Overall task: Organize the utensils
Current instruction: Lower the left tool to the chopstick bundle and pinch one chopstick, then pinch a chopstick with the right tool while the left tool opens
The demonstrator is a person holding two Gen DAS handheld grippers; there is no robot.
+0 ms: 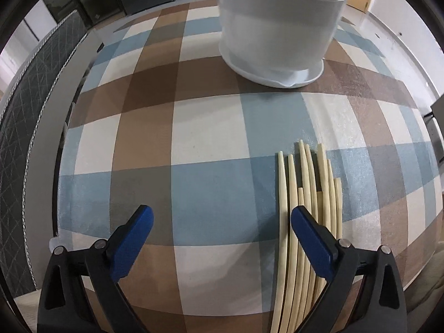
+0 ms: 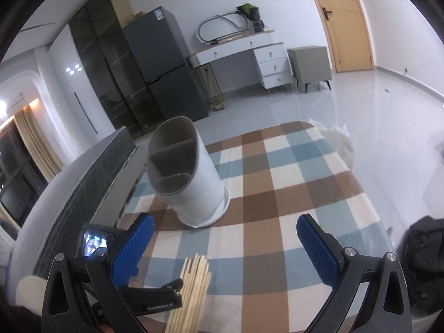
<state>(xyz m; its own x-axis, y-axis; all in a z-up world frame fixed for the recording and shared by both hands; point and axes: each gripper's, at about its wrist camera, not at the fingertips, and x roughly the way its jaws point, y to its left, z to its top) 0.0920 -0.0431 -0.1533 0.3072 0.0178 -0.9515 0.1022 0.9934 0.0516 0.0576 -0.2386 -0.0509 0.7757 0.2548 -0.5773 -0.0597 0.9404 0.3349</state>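
The chopsticks (image 1: pixel 308 194) lie bundled at the lower right of the left view, on the checked tablecloth (image 1: pixel 208 133), with the white holder (image 1: pixel 277 33) at the upper middle, well apart. The left gripper (image 1: pixel 222 219) and the right gripper (image 2: pixel 225 229) both gape wide, holding nothing. Closing off-centre could scatter the loose sticks; a slim stick might slip out, or a bump might tip the tall holder.
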